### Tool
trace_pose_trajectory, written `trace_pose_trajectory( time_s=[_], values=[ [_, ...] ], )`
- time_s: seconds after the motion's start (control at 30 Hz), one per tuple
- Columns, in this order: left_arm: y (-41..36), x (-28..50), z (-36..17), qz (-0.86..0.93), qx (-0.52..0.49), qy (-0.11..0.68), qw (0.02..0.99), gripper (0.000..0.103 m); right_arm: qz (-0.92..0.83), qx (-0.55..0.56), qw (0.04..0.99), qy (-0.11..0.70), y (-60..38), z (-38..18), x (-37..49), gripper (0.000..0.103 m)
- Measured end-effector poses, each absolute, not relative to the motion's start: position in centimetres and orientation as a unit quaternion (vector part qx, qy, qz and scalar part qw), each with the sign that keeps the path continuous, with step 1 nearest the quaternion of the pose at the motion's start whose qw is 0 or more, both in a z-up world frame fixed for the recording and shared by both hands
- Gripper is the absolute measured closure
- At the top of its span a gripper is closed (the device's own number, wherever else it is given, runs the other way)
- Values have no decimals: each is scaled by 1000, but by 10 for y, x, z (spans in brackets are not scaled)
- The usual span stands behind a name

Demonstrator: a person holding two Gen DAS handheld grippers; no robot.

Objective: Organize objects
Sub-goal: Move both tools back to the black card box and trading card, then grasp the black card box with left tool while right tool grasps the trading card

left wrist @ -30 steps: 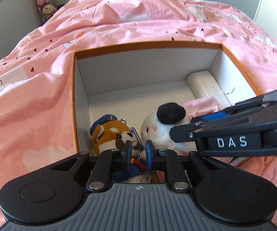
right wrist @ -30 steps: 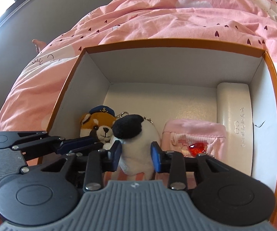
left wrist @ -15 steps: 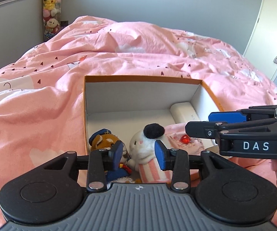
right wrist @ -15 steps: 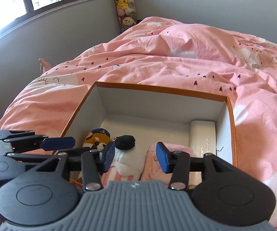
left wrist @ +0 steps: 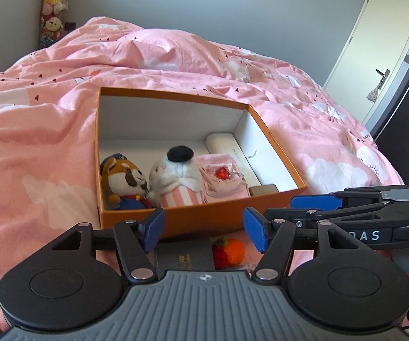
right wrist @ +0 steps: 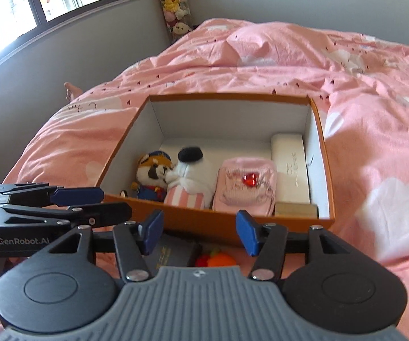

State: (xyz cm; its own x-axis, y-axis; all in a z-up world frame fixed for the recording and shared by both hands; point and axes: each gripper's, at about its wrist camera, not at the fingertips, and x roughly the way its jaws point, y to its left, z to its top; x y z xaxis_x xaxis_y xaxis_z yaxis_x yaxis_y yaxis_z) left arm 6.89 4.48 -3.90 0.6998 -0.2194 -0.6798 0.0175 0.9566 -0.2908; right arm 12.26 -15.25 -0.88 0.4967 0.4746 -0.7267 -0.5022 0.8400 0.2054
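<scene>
Box (left wrist: 204,218) sat on the pink duvet (left wrist: 33,153), orange outside, white inside. In it, left to right along the near wall: fox plush (left wrist: 123,183), white plush (left wrist: 177,180) with a black cap and striped skirt, pink pouch (left wrist: 223,180) with a red gem, white case (left wrist: 230,153) against the right wall, and a small tan block (left wrist: 263,189) in the near right corner.

Outside the box, just before its near wall: a dark booklet (left wrist: 184,257) and a crocheted strawberry (left wrist: 230,251), side by side, seemingly touching.

Left gripper (left wrist: 203,230) hung over those two, jaws opening, nothing between them. Right gripper (right wrist: 198,233) likewise, jaws opening and empty, aimed at the same spot.

Handling, judged:
- Strawberry looked light, soft and squashy, with a yarn surface that should not slip. Pinch across the body; a firm squeeze would do no harm.
- Booklet looked thin, flat and fairly stiff, lying on soft bedding. Hard to get under; best taken by an edge, or tipped up first. Cover may be smooth.
- Box card walls would flex if knocked.

Writing: "DAS" on the right gripper's side in the left view; "GenRobot.AI" on the left gripper's side in the right view. Gold lettering on the booklet and print on the case, both too small to read.
</scene>
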Motion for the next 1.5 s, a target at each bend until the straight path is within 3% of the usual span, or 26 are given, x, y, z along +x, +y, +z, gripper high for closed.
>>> trace_pose_trajectory(
  time_s=[0.3,0.83,1.07,1.37,1.5],
  values=[
    [48,67,-85,-77,-166,494,850,26,241,2,809,537,-170,-73,116,41],
    [53,75,-118,-49,-189,544,816,27,256,40,722,641,-156,-133,127,47],
    [50,76,-122,-47,-182,552,812,27,253,62,708,656,-154,-148,133,54],
    [55,76,-124,-39,-192,555,809,27,273,11,732,624,-138,-112,113,76],
    [58,75,-125,-35,-199,554,808,27,281,-12,739,612,-126,-105,114,75]
  ],
)
